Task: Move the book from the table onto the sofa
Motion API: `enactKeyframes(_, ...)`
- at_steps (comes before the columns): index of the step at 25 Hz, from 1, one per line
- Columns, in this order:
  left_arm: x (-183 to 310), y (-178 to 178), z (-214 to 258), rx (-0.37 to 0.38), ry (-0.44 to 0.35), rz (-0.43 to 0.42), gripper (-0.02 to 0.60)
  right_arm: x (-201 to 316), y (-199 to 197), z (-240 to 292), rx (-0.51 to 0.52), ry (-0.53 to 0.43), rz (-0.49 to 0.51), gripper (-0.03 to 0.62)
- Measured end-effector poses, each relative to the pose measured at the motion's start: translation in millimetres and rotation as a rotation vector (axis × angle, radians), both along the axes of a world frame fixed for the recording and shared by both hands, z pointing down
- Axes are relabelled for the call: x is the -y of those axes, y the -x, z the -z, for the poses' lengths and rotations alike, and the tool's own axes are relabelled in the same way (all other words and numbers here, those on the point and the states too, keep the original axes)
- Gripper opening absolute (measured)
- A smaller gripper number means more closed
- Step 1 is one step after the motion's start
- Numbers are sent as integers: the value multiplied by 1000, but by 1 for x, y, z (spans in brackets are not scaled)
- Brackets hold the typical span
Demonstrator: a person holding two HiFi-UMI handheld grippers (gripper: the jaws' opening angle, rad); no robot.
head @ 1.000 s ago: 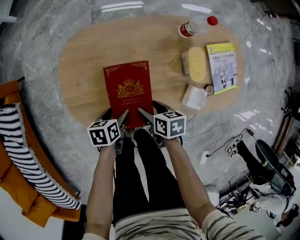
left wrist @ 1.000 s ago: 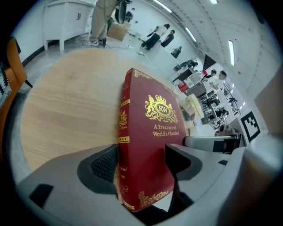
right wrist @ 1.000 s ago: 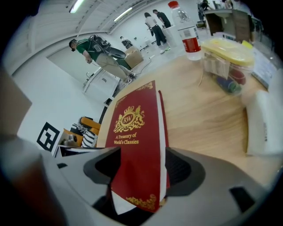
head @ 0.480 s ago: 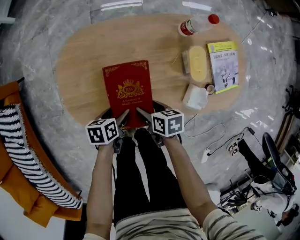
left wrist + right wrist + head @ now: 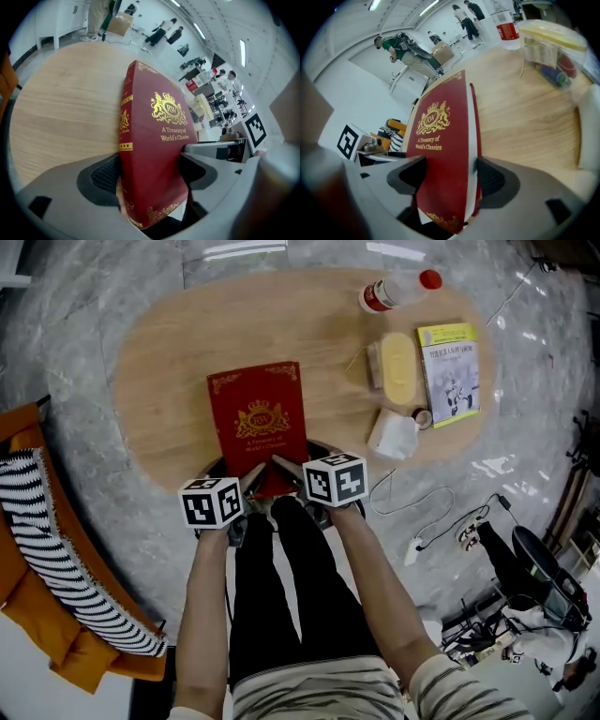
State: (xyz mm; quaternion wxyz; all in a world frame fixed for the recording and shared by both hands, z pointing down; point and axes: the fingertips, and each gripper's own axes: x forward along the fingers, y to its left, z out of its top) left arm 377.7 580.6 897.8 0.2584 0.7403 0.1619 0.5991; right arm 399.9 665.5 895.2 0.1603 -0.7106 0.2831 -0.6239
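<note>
A thick red book point(image 5: 258, 423) with gold print lies flat on the oval wooden table point(image 5: 169, 362), its near end at the table's front edge. My left gripper point(image 5: 246, 476) and right gripper point(image 5: 286, 471) sit side by side at that near end. In the left gripper view the book point(image 5: 154, 140) stands between the jaws of the left gripper point(image 5: 150, 173). In the right gripper view the book point(image 5: 440, 140) likewise fills the gap of the right gripper point(image 5: 450, 176). Both pairs of jaws have just been opening and stand wide around the book.
An orange sofa point(image 5: 37, 615) with a striped cushion point(image 5: 47, 540) is at the left. On the table's right end lie a bottle point(image 5: 394, 292), a yellow-lidded box point(image 5: 396, 367), a yellow booklet point(image 5: 448, 371) and a white packet point(image 5: 389, 435). Cables point(image 5: 441, 521) trail on the floor.
Both grippers stay at the book's near end with only small shifts. Their jaws look slightly wider. The book lies where it was.
</note>
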Motion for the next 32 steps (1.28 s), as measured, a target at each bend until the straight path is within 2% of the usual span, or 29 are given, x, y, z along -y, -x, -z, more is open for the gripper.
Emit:
enactKeyframes(7, -1, -1, -3, 11, -34, 22, 374, 0, 0, -3, 5, 14, 18, 333)
enactKeyframes(12, 0, 0, -2, 10, -24, 33, 373, -1, -1, -2, 0, 17, 13, 333)
enactKeyframes(19, -3, 6, 5, 33, -8, 104, 373, -6, -2, 8, -40, 31, 31, 331)
enactKeyframes(26, -2, 12, 30, 29, -20, 111, 373, -5, 3, 32, -52, 16, 24, 331)
enactKeyframes(32, 5, 16, 65, -4, -29, 135, 373, 3, 6, 67, -88, 7, 29, 331)
